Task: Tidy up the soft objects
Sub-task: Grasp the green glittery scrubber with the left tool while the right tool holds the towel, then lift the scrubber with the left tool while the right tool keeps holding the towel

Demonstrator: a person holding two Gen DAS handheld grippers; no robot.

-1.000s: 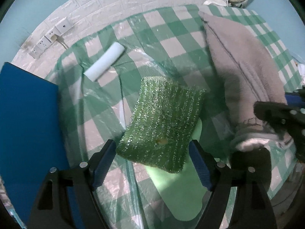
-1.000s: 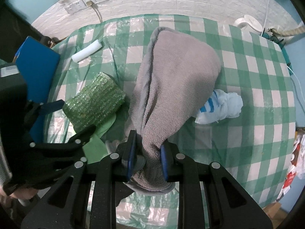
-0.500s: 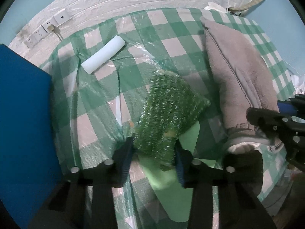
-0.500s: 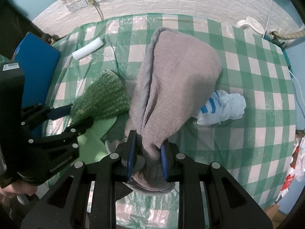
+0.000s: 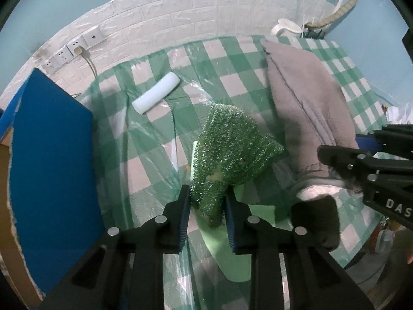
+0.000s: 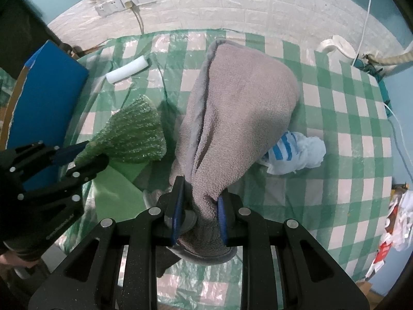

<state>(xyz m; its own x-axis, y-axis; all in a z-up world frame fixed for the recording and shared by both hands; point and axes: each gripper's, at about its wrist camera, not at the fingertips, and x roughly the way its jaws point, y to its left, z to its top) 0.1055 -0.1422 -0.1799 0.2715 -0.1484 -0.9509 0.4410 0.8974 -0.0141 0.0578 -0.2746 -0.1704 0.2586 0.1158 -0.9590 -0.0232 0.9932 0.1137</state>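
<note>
My left tongs (image 5: pixel 207 199) have just been closing, and their blue pads now pinch the near corner of the sparkly green scouring cloth (image 5: pixel 232 152), which bunches between the fingers and fans out ahead of them, its far end resting on the checked green-and-white tablecloth (image 5: pixel 232 59). Directly under and just behind that cloth lies a pale green foam sheet (image 5: pixel 232 253), partly beneath my left fingers. My right tongs (image 6: pixel 198 206) are clenched on the near end of the grey fleece towel (image 6: pixel 245 108); the fabric is squeezed between the pads and the rest stretches away in front of them across the table. To the right of the right tongs, touching the towel's edge, sits a crumpled white cloth with blue stripes (image 6: pixel 296 152). Ahead and to the left of both tongs lies a white foam roller (image 5: pixel 156 93), well apart from the scouring cloth. A blue board (image 5: pixel 49 180) stands at the far left of my left tongs. From the left wrist view the right tongs appear at the right edge, close beside the towel's gathered end.
</note>
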